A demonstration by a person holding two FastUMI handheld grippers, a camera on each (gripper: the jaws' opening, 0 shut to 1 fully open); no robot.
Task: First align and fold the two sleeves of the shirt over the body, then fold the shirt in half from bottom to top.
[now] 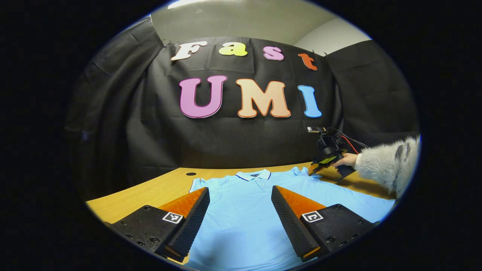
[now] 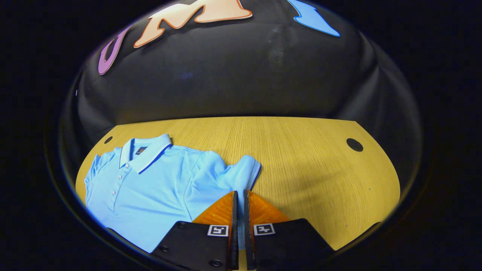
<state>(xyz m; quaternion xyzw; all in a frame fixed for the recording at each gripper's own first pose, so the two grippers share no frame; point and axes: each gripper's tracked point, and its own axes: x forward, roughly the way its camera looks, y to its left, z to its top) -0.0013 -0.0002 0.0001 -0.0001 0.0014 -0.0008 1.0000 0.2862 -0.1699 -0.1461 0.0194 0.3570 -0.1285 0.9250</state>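
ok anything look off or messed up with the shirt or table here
Nothing stands out. The blue polo shirt lies flat and face up on the wooden table, collar neat, sleeves still spread. The right gripper is closed at one sleeve's edge; the left gripper hovers open.

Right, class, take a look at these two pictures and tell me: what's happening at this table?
A person is starting to fold a light blue polo shirt that lies flat, collar up, on a wooden table. The right gripper is nearly closed at the edge of one short sleeve, with a strip of blue cloth between its fingers. The left gripper hovers wide open over the shirt's body. Neither sleeve is folded over yet.
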